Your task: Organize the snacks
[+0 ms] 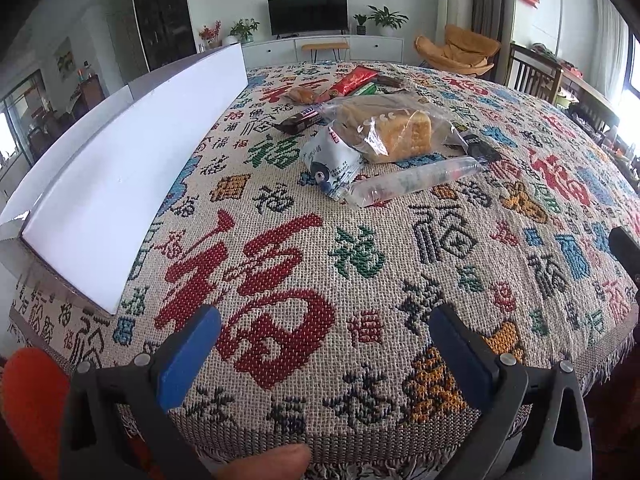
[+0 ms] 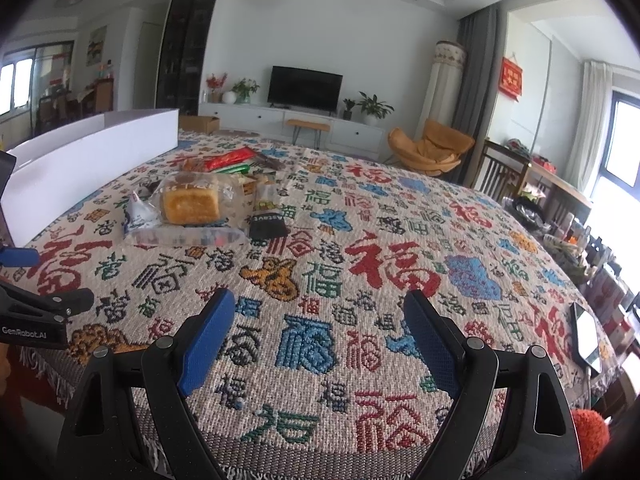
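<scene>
Room: living room, TV (image 1: 307,13) on a white cabinet at the far wall, plants beside it, orange chair to its right.
Surface: covered by a woven cloth (image 1: 280,280) with red, blue and green characters.
Left wrist view, landmark: bagged bread loaf (image 1: 390,128) mid-cloth.
Snacks: white-blue packet (image 1: 330,162) touching the loaf's near-left side; clear tube pack (image 1: 412,180) just in front of the loaf; dark wrapper (image 1: 300,119) left of it; red packet (image 1: 354,80) and small bun (image 1: 301,95) behind it.
White box (image 1: 120,160): open, well left of the loaf, along the cloth edge.
Left gripper (image 1: 324,354): blue fingers spread wide, nothing between them, well short of the loaf.
Right wrist view, loaf (image 2: 191,204): far left on the cloth, black packet (image 2: 267,225) just right of it, white box (image 2: 92,160) left of it.
Right gripper (image 2: 320,340): fingers wide apart, empty, over bare cloth, well apart from the loaf.
Phone (image 2: 586,334): far right of the loaf, at the cloth edge.
</scene>
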Tool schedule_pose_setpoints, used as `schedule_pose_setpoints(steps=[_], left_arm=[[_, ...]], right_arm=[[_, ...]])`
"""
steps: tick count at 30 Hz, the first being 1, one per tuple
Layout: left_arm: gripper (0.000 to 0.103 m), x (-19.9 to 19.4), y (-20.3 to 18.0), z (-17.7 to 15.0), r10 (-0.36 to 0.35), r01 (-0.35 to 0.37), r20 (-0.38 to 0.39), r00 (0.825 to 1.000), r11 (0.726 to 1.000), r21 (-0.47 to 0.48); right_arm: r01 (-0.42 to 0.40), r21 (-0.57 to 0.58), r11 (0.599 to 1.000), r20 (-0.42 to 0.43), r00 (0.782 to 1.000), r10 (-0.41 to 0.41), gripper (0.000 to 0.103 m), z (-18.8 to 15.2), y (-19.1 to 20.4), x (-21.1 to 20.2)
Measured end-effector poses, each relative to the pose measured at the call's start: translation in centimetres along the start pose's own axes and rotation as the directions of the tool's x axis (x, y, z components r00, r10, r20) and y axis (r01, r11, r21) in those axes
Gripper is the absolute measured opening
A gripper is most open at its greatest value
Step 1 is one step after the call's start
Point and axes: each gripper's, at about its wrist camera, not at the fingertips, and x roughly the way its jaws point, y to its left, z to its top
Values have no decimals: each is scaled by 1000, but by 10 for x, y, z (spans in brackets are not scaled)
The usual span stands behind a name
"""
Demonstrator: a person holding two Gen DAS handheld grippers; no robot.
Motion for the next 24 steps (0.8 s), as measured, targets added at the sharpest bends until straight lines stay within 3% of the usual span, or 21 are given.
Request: schedule_pose_setpoints(steps=[24], left_arm=[[103, 2, 6, -1, -5, 5, -6, 1000, 1000, -22]], right_arm=[[-1, 1, 1000, 2, 1000, 1, 89, 1, 0, 0]])
